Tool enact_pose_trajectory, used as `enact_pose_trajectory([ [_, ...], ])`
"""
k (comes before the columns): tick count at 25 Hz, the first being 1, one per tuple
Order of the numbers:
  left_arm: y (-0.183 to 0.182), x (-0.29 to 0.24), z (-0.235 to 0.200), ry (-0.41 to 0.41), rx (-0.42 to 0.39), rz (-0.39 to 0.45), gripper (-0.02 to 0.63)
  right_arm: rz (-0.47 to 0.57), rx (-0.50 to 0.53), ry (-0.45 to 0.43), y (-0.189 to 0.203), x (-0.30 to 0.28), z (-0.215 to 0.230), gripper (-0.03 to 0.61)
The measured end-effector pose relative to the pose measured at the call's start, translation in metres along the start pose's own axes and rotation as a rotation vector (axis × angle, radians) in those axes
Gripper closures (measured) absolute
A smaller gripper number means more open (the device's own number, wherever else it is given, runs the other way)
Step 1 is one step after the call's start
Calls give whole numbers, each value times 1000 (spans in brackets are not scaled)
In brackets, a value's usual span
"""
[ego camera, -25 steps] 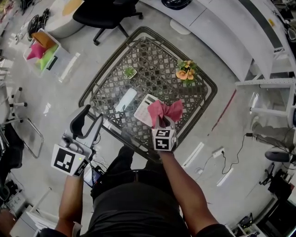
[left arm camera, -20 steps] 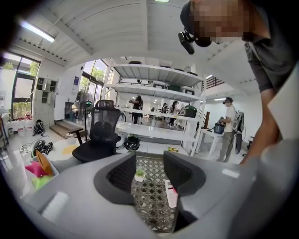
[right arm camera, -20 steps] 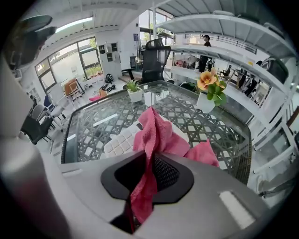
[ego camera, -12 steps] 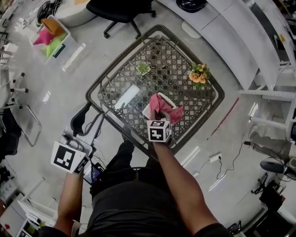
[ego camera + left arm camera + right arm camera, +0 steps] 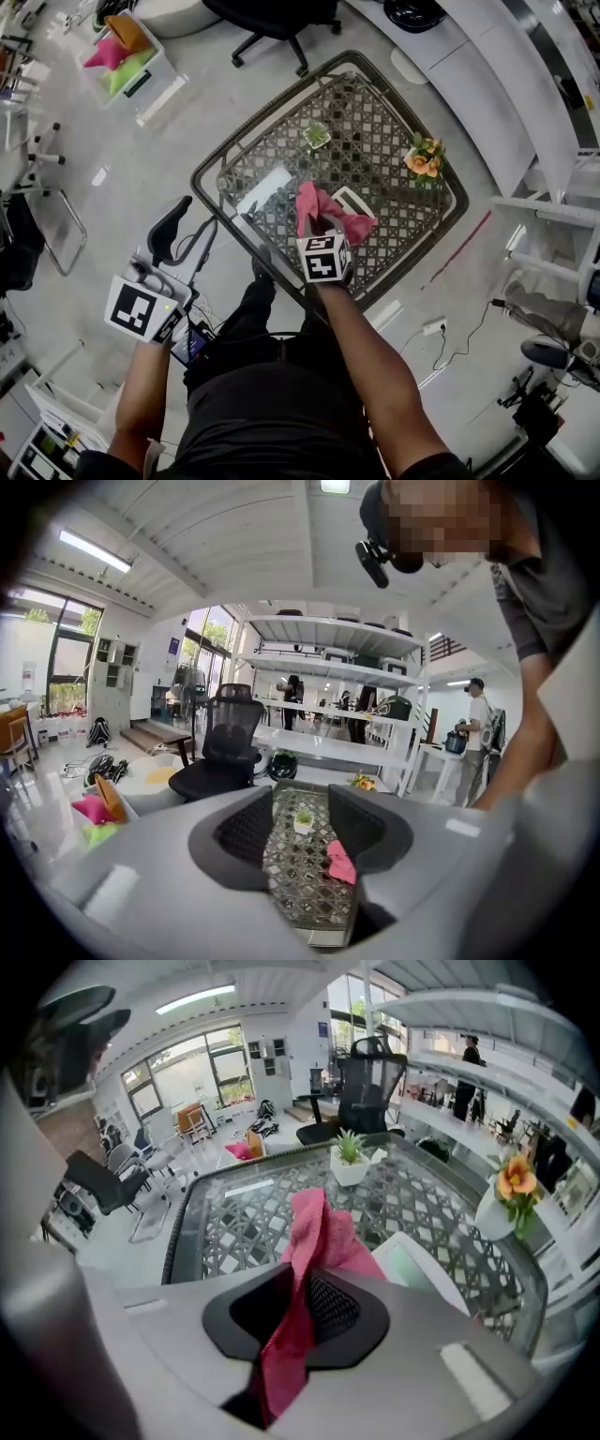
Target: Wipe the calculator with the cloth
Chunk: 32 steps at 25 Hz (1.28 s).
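We look down on a glass-topped lattice table (image 5: 375, 141). The left tongs (image 5: 195, 220) hang open and empty, off the table's side. The right tongs (image 5: 323, 230) are clamped on the cloth (image 5: 319, 211), which covers part of the calculator (image 5: 354, 199) near the table's front edge. We judge the wiping has barely begun, with most of the face left. The calculator is white and slim with a greenish screen. The cloth is pink and crumpled.
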<state>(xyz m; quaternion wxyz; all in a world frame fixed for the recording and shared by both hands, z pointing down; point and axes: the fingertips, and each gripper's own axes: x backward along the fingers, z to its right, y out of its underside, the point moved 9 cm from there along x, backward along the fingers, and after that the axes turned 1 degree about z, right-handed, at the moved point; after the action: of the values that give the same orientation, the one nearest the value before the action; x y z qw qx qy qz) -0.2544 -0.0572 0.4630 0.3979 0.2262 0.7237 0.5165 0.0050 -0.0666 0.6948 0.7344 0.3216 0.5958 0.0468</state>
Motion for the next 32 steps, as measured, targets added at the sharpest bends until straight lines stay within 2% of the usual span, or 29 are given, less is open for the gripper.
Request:
enact_pose_trajectory([
  [5,1,-1,-5,-11,-1,7,417,40,279,12,-4,8,-12,531],
  [7,-2,-3,-4,-10,-14,16,417,14,388,10,7,4,-16,531],
  [9,-3,-4,-4,-8,-24,15,416,-31,429,4,22,0,-15,531],
  [19,-15,-1,-19,-38,-64,32,416,-95,326,24,60,19,12,531],
  [23,-23,-3,-13,-37,-61,9,416,-108,211,41,73,24,30,531],
  [26,-25,1,-15,-42,-96,22,416,-121,161,70,82,33,41,531],
  [32,-35,9,-16,-45,-122,30,416,-166,11,162,110,58,78,530],
])
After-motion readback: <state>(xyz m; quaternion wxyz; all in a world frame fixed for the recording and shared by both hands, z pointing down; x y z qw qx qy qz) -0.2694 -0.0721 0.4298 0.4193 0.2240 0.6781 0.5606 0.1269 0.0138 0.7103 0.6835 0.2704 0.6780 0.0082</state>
